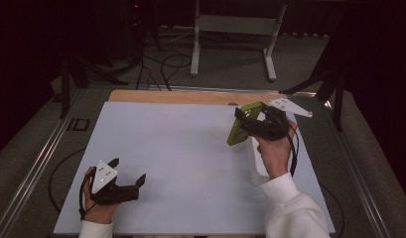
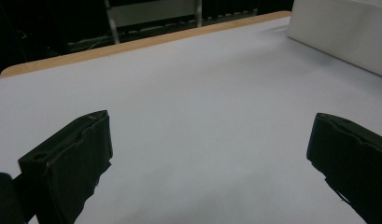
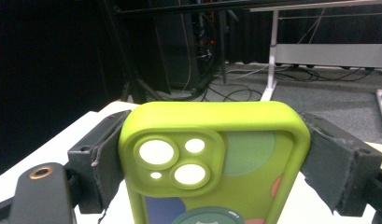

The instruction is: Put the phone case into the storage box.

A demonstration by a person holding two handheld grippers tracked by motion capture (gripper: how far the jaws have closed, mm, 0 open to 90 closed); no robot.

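Observation:
A lime-green phone case (image 1: 242, 123) with camera cut-outs and coloured shapes on its back (image 3: 212, 163) is held up above the right side of the white table top (image 1: 180, 158). My right gripper (image 1: 250, 121) is shut on it, one jaw on each long edge. The case is lifted off the surface and tilted. My left gripper (image 1: 127, 171) rests low at the near left of the table, open, with nothing between its fingers (image 2: 67, 163).
A white rectangular box (image 1: 255, 158) lies on the table under my right hand, also seen at the far right as a white block (image 2: 343, 32). The table's wooden far edge (image 1: 190, 96) shows beyond the white sheet. A table frame (image 1: 235, 34) and cables stand behind.

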